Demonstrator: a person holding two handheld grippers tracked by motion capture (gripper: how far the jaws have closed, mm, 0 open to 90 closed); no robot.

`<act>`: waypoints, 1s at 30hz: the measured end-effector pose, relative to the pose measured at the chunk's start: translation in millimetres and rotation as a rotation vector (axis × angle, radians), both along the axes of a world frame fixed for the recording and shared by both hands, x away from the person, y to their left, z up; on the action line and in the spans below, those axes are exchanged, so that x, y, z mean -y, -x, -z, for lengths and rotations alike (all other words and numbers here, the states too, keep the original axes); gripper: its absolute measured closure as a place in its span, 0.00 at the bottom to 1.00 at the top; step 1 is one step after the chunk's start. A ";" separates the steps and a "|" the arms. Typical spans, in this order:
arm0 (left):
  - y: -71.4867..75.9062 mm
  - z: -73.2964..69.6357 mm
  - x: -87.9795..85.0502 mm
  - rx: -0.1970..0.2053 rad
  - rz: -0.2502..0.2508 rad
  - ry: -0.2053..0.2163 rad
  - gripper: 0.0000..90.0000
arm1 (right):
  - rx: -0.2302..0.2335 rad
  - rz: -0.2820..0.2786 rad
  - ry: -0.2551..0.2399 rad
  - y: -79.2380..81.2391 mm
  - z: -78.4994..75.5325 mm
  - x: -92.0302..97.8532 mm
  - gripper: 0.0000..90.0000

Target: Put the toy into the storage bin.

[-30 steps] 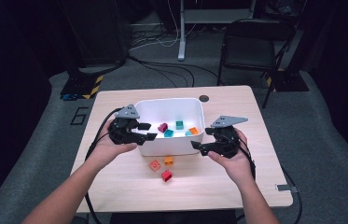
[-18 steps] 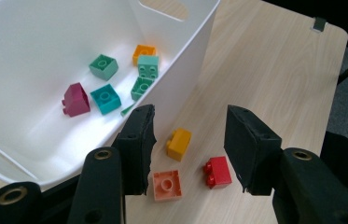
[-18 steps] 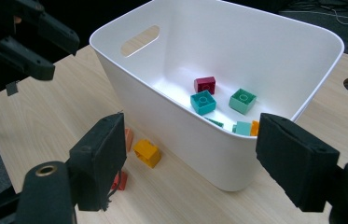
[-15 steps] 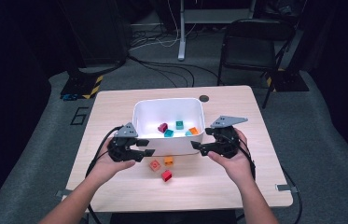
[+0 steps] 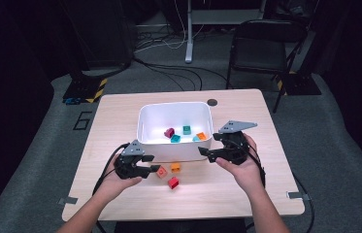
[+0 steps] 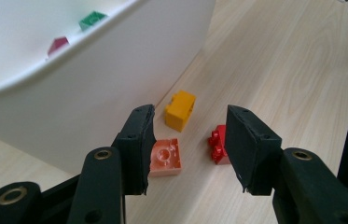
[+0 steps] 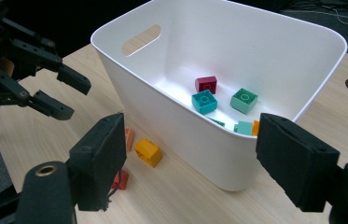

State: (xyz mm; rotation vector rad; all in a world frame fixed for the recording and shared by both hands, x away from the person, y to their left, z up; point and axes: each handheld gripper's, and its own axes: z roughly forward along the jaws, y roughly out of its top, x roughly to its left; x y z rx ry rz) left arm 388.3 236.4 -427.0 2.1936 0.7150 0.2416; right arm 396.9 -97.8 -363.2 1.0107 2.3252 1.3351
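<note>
Left gripper (image 5: 145, 164) low over the table (image 5: 120, 116), just in front of the white bin (image 5: 173, 110), jaws spread about halfway with nothing pinched. Salmon-pink brick (image 6: 165, 157) flat on the wood, studs down, close against the inner face of one jaw in the left gripper view, whether touching could not be told; gap left between it and the other jaw. Same brick seen from above (image 5: 162, 172) right at the tips of that gripper. Orange brick (image 6: 180, 109) just beyond it, near the bin's front wall, and a red brick (image 6: 217, 143) beside the other jaw, partly hidden behind it. All three loose on the table, apart from one another.

Right gripper (image 5: 206, 154) held at the bin's front right corner, jaws wide apart and empty, pointed across the bin in the right gripper view, with the left gripper (image 7: 64, 95) visible farther off at the far side. Inside the bin: a dark red brick (image 7: 206, 84), a teal brick (image 7: 204, 101), a green brick (image 7: 244, 100), and more pieces tucked against the near wall, half hidden by the rim.
</note>
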 end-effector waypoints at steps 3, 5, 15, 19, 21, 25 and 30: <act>-0.4 7.6 1.0 -0.011 0.000 -0.017 0.57 | 0.002 -0.001 0.001 -0.1 0.0 -0.1 0.26; -1.2 14.9 1.8 -0.019 0.000 -0.027 0.57 | 0.001 0.000 0.000 0.0 0.0 0.0 0.26; -6.9 41.5 2.3 -0.027 -0.021 -0.034 0.57 | 0.000 0.000 0.000 0.1 0.0 0.2 0.26; -10.7 50.6 1.6 -0.045 -0.033 -0.035 0.56 | 0.000 0.000 0.000 -0.1 0.2 0.2 0.26; -11.9 54.4 2.0 -0.046 -0.036 -0.040 0.56 | -0.001 -0.002 0.000 -0.2 0.4 -0.1 0.26; -14.4 61.2 3.9 -0.063 -0.037 -0.047 0.56 | -0.003 -0.004 0.001 -0.2 1.0 -1.3 0.26; -17.1 67.4 7.2 -0.070 -0.036 -0.069 0.56 | -0.003 -0.005 0.002 -0.4 1.5 -1.6 0.26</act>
